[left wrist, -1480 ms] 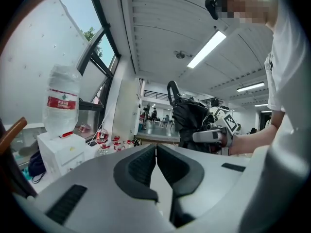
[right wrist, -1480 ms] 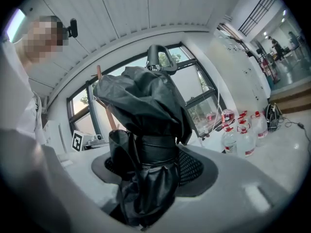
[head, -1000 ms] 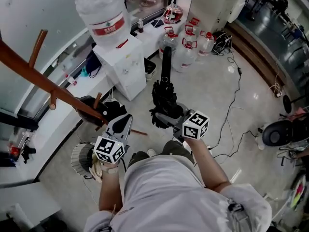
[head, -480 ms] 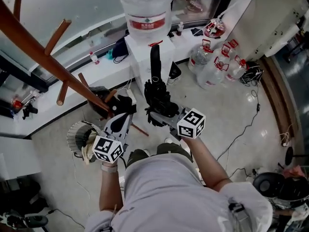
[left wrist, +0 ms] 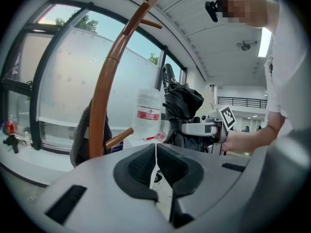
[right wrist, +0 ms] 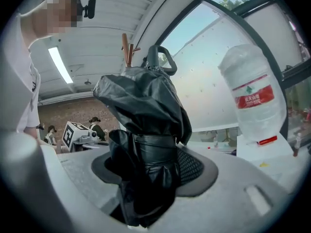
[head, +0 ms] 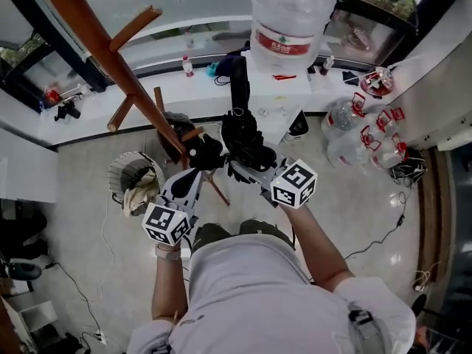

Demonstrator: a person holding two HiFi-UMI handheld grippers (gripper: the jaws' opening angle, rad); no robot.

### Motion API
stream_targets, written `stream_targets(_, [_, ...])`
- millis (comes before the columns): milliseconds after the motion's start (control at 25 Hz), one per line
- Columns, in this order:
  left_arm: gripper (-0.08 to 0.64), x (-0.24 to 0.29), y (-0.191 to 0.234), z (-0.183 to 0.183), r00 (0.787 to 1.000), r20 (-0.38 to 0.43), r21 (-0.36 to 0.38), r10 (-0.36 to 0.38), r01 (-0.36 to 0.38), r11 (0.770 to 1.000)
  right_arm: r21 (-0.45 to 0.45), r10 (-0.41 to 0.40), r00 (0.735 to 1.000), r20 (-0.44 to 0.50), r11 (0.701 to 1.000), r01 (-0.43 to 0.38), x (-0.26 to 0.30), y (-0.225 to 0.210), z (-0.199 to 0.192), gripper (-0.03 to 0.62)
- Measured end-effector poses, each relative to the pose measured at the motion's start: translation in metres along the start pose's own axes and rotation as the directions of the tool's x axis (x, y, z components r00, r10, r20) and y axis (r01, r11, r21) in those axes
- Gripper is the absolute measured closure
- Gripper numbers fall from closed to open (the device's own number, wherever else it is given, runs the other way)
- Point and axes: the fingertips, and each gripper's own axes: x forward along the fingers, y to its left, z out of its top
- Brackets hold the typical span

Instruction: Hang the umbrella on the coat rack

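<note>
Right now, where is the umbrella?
Head view, centre: the folded black umbrella stands upright in the right gripper, just right of the wooden coat rack.

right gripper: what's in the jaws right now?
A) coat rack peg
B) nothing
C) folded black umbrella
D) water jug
C: in the right gripper view, the jaws of the right gripper are clamped on the strapped bundle of the folded black umbrella.
</note>
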Motion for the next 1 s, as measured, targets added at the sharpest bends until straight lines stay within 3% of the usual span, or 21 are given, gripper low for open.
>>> stream_targets(480, [0.557, -0.029, 0.005, 0.01, 0.981, 0.048, -0.022, 0.188, -0.187, 0.982, -0.15, 0.1, 0.995, -0.018, 0.983, -0.102, 0.039, 0.014, 0.051, 0.325])
stream_targets(1000, [0.557, -0.043, 0.0, 0.027, 0.967, 0.089, -0.014, 0.241, -0.24, 0.971, -0.237, 0.136, 0.989, 0.066, 0.964, -0.117, 0.046, 0.028, 0.112, 0.325])
